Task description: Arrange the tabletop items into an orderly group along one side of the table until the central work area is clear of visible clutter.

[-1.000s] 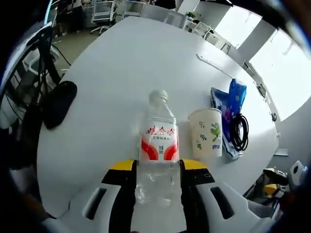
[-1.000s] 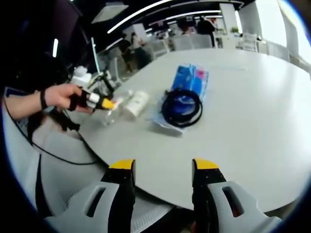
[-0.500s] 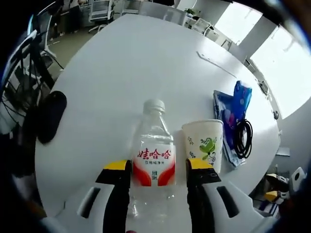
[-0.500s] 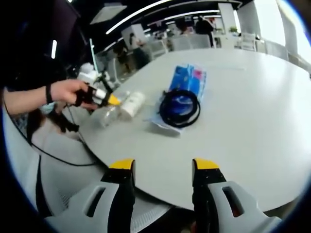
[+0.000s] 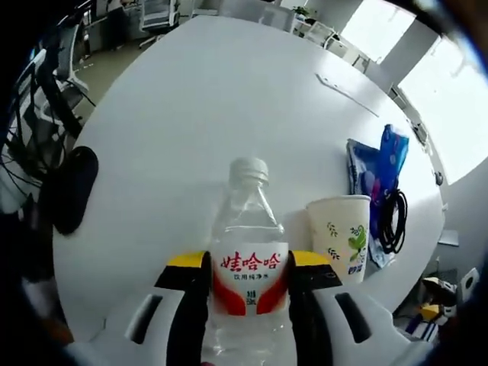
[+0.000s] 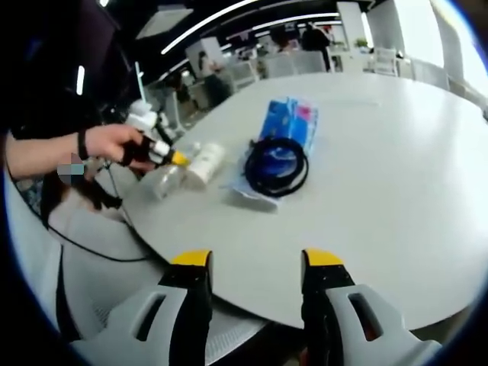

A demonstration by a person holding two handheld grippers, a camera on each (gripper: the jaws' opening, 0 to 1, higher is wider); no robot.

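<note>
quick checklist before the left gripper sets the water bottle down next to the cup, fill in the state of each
1. Grip: left gripper has its fingers against both sides of the water bottle - ok.
2. Cap on the bottle - ok.
3. Room beside the paper cup: a gap of bare white table lies between bottle and cup - ok.
4. Cup upright, with the black cable and blue packets grouped behind it - ok.
5. Bottle base touching the table or lifted - cannot tell, the fingers hide it.
6. Right gripper open, holding nothing, out over the table edge away from the cup - ok.
</note>
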